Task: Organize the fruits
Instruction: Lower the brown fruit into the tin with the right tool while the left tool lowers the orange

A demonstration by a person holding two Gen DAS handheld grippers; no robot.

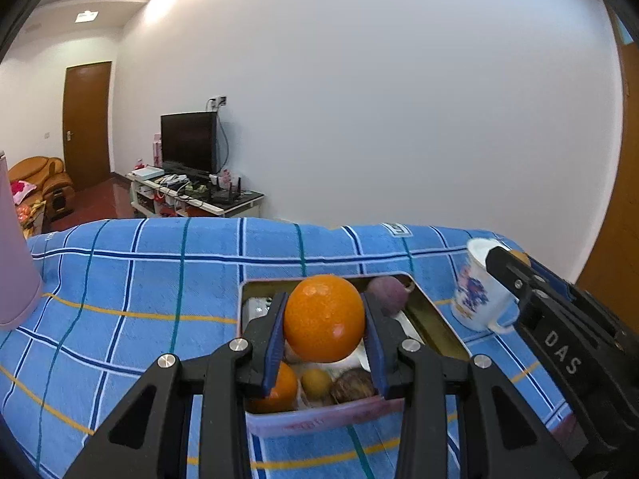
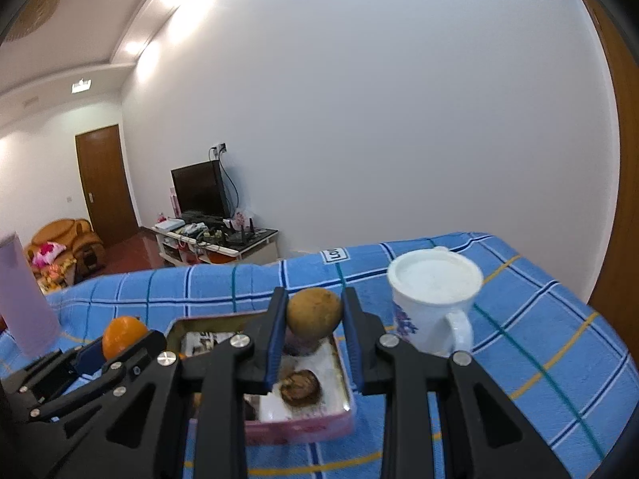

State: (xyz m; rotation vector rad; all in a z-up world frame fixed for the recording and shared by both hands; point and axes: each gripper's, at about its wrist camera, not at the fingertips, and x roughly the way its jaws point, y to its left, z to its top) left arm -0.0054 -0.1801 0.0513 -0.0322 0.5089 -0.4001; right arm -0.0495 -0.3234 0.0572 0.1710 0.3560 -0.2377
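Observation:
My left gripper (image 1: 324, 319) is shut on a large orange (image 1: 324, 317) and holds it above a pink-sided tin box (image 1: 319, 419). In the box lie another orange (image 1: 281, 389), a small yellow-brown fruit (image 1: 315, 383), a dark wrinkled fruit (image 1: 353, 385) and a purple fruit (image 1: 387, 293). My right gripper (image 2: 313, 319) is shut on a brown round fruit (image 2: 314, 315) above the same box (image 2: 303, 425), where the wrinkled fruit (image 2: 299, 387) shows. The left gripper with its orange (image 2: 122, 335) shows at the left of the right wrist view.
A white floral mug (image 2: 431, 299) stands right of the box on the blue checked cloth (image 1: 120, 299); it also shows in the left wrist view (image 1: 477, 295). A pink cylinder (image 2: 24, 295) stands at the far left. The table's far edge lies behind the box.

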